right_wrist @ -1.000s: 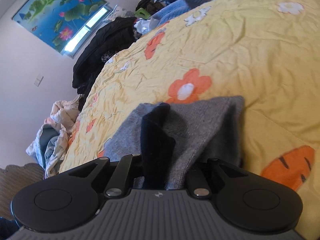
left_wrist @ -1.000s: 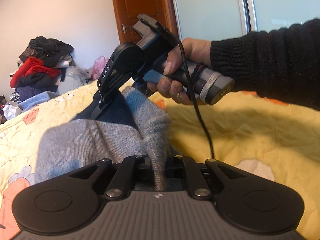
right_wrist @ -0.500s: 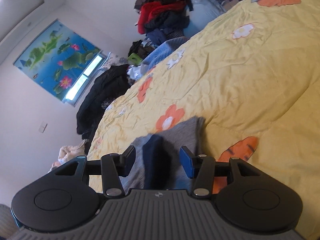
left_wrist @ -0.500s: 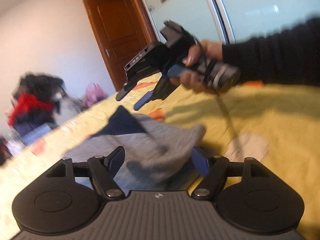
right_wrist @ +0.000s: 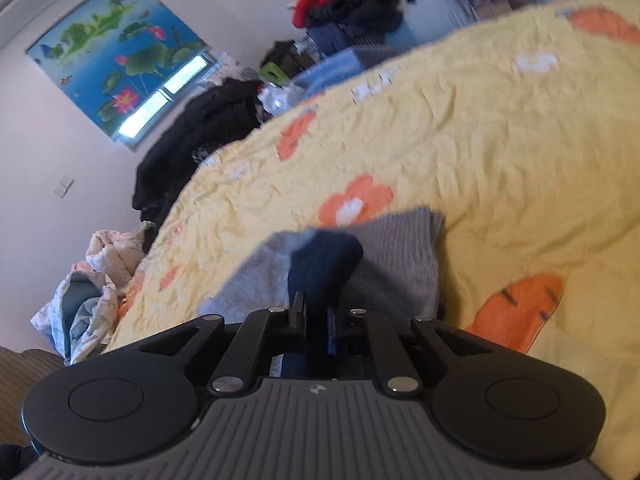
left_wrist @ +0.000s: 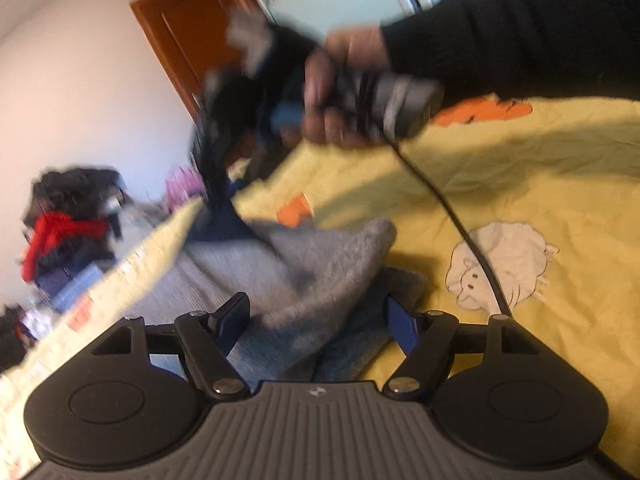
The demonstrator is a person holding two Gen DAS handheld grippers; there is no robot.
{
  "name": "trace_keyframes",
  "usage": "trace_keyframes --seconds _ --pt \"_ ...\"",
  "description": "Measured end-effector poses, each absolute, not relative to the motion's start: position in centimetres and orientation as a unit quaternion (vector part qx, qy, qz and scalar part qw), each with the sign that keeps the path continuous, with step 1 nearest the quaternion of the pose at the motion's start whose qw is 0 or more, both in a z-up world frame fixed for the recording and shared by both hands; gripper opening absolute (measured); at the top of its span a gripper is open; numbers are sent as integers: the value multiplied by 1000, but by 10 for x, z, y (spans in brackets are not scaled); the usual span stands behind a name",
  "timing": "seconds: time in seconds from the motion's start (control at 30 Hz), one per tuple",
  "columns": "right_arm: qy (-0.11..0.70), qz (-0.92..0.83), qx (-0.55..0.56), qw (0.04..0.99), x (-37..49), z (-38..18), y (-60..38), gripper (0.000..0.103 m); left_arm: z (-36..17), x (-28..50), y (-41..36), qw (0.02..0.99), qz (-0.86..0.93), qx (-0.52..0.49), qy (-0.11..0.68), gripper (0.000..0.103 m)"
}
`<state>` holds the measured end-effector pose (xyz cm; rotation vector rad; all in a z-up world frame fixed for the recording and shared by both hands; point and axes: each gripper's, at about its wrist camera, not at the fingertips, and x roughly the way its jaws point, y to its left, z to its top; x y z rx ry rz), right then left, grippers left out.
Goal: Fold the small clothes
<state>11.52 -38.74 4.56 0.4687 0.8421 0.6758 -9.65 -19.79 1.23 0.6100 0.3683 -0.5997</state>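
Grey knitted garment with dark navy trim (left_wrist: 332, 256) is lying on the yellow floral bed sheet (right_wrist: 500, 152); right tongs (right_wrist: 315, 318) are pinching its navy corner, left tongs (left_wrist: 316, 318) are gaping wide around it, risking lopsided dragging.

left tongs (left_wrist: 316, 316) spread over grey garment (left_wrist: 320, 264).

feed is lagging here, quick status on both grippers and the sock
Left gripper open, fingers either side of the grey sock. Right gripper shut on its navy end. Sock on yellow bedspread. Nothing in the way.
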Motion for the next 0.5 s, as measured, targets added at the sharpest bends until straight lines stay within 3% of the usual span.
trace_keyframes --seconds 0.17,0.3,0.43,0.5 --pt "416 276 257 828 132 30 -416 15 13 -67 -204 893 -312 227 232 72" --pt "421 261 295 817 120 15 -421 41 28 -68 -179 900 -323 185 226 73" --pt "379 305 298 821 71 39 -424 45 42 -94 -130 919 -304 191 161 73" --pt "388 319 273 821 46 45 -419 45 39 -99 -109 926 -273 199 169 73"
